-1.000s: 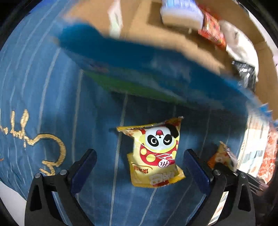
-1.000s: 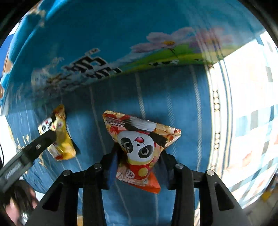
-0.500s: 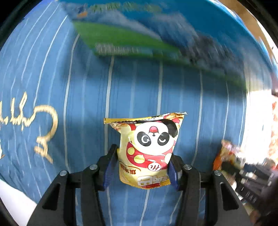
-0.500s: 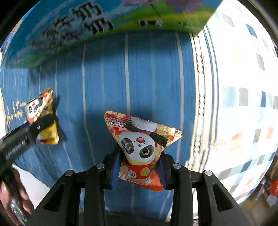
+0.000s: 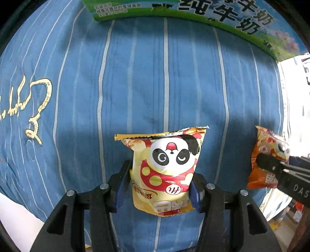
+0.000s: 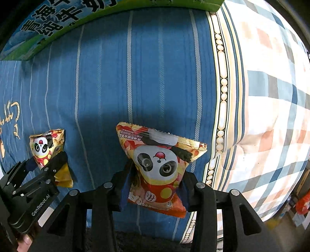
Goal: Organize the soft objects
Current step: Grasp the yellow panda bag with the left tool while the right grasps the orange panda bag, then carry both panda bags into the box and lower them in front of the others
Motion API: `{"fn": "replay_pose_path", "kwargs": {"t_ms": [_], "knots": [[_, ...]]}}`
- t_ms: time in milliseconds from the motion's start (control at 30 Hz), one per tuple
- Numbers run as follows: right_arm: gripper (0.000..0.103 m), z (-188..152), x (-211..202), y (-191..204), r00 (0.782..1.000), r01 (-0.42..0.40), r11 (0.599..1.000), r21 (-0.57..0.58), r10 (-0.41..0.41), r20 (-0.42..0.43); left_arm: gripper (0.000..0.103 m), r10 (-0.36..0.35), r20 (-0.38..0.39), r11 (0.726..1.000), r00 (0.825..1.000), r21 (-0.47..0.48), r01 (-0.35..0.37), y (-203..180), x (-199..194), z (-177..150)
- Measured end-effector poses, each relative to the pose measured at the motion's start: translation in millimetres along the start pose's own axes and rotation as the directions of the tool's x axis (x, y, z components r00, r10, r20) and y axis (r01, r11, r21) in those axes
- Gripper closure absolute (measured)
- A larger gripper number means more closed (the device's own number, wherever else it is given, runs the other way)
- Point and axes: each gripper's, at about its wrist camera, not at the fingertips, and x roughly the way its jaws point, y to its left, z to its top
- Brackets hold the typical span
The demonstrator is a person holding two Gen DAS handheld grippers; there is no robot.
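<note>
left wrist view has the left gripper (image 5: pixel 160 186) clenched on the yellow panda bag (image 5: pixel 164 172), the right gripper (image 6: pixel 155 186) on the orange panda bag (image 6: pixel 158 170); both puffy packs could slip or burst if squeezed harder.

Large dark Chinese characters "纯牛奶" are printed on the blue-and-green milk carton (image 5: pixel 222 17) at the far edge of the blue striped bedspread (image 5: pixel 135 77). "GenRobot.AI" is lettered in white on the left gripper (image 6: pixel 46 164). "DAS" is read on the right gripper (image 5: pixel 271 166). Gold cursive embroidery (image 5: pixel 33 104) on the bedspread cannot be read. Print on the yellow panda snack bag (image 5: pixel 166 170) and the orange panda snack bag (image 6: pixel 158 166) is too small to make out.
</note>
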Motion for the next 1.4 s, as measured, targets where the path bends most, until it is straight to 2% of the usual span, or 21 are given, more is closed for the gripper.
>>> {"fn": "replay_pose_path", "kwargs": {"t_ms": [67, 167, 200, 400, 533, 633, 800, 1100, 1267, 1400], "knots": [[0.059, 7, 0, 1, 1.0, 0.007, 1.0, -0.006, -0.006, 0.008, 0.054, -0.005, 0.002, 1.0, 1.0, -0.002, 0.005, 5, -9, 11], [0.064, -3, -4, 3, 1.0, 0.012, 1.0, -0.018, -0.012, 0.028, 0.054, -0.011, 0.021, 1.0, 1.0, -0.005, 0.011, 18, -24, 9], [0.065, -6, -8, 6, 0.999, 0.013, 1.0, -0.024, -0.012, 0.037, 0.054, -0.011, 0.036, 1.0, 0.999, -0.006, 0.011, 27, -34, 12], [0.066, -27, -52, 10, 0.99, 0.011, 0.997, -0.074, 0.0, 0.144, 0.054, -0.007, 0.163, 1.0, 0.987, 0.003, 0.006, 17, -99, 7], [0.066, -45, -91, 13, 0.968, 0.017, 0.994, -0.111, 0.011, 0.25, 0.054, -0.013, 0.253, 1.0, 0.967, 0.02, 0.009, 14, -145, 3], [0.066, -59, -123, 16, 0.944, 0.033, 0.991, -0.128, 0.011, 0.33, 0.054, -0.025, 0.316, 0.999, 0.948, 0.029, 0.017, 13, -178, 1], [0.067, -72, -167, 21, 0.905, 0.032, 0.991, -0.134, 0.028, 0.425, 0.054, -0.055, 0.38, 0.998, 0.923, 0.034, 0.046, 14, -211, -10], [0.067, -73, -242, 26, 0.866, -0.016, 0.988, -0.154, 0.091, 0.492, 0.054, -0.084, 0.464, 0.996, 0.882, 0.041, 0.073, 19, -248, -3], [0.067, -59, -258, 34, 0.861, -0.041, 0.985, -0.165, 0.118, 0.495, 0.054, -0.088, 0.488, 0.996, 0.869, 0.04, 0.079, 23, -259, 13], [0.067, -34, -263, 35, 0.864, -0.103, 0.979, -0.175, 0.175, 0.473, 0.054, -0.107, 0.485, 0.994, 0.868, 0.031, 0.106, 31, -262, 38]]}}
